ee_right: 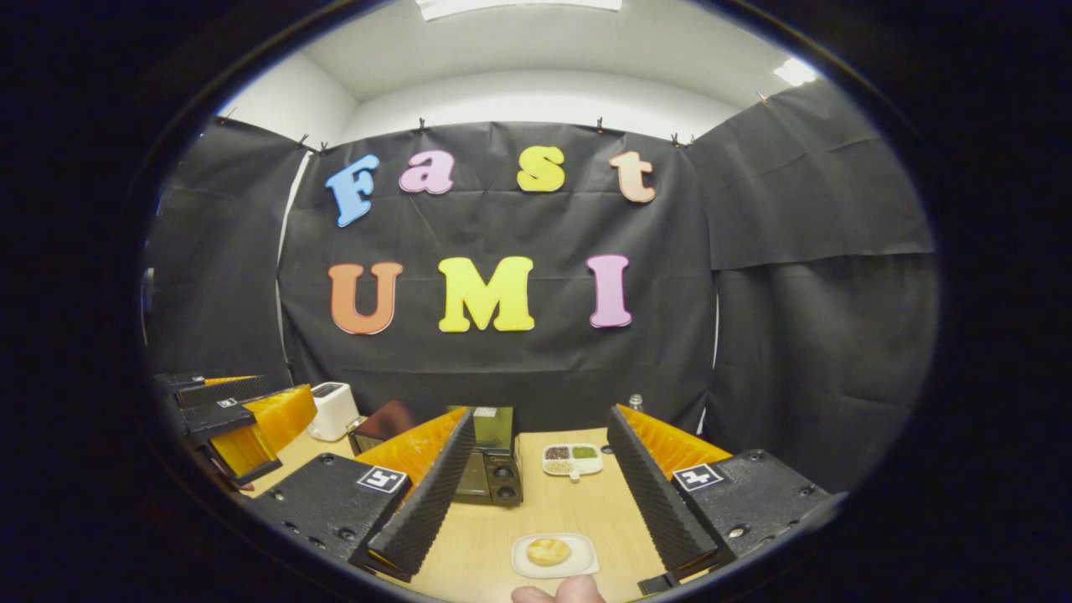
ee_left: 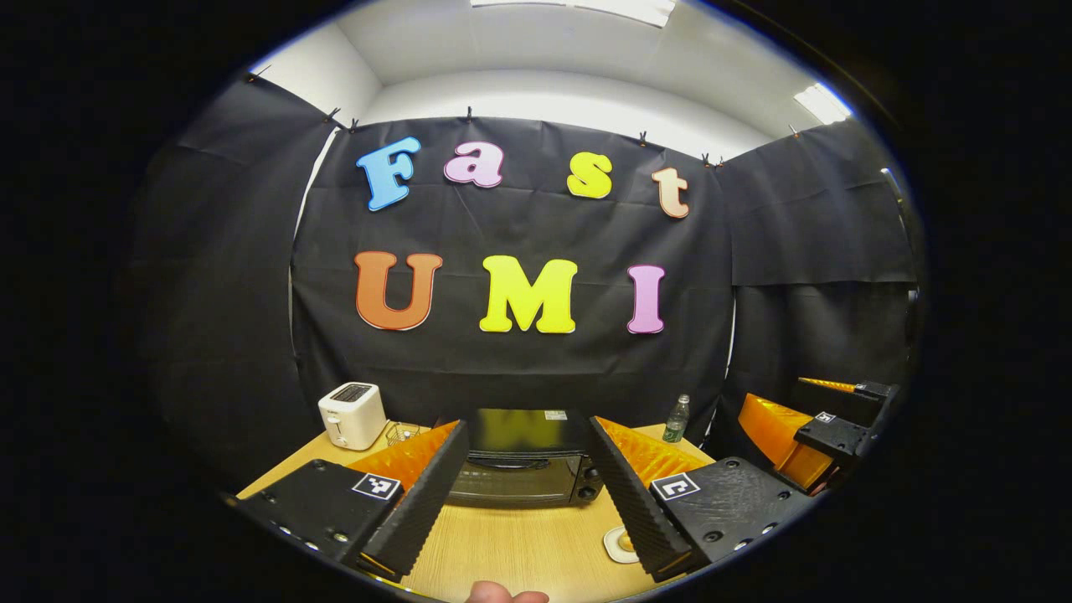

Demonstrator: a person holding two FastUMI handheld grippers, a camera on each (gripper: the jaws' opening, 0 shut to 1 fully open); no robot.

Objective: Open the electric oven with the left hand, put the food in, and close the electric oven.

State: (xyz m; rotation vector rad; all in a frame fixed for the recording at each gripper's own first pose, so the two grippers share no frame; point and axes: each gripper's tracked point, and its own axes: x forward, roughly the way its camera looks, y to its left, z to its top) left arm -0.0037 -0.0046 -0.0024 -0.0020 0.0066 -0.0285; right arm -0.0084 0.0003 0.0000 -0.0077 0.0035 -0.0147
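A light wooden table (ee_left: 519, 544) carries a black electric oven (ee_left: 523, 469) at its back edge, door closed, framed between the fingers of the left gripper (ee_left: 523, 548), whose jaws stand wide apart and hold nothing. Left of the oven sits a white toaster (ee_left: 352, 414); to its right, a clear bottle (ee_left: 677, 419) stands against the booth wall. In the right gripper view, the right gripper (ee_right: 532, 557) is likewise spread wide and empty, hovering over a small white plate (ee_right: 582, 563) bearing a round golden bun (ee_right: 548, 551) near the table's front edge, well apart from the oven. Just right of the oven lies a divided white tray (ee_right: 572, 460) of assorted grains. A fingertip (ee_right: 557, 593) shows at the bottom edge.
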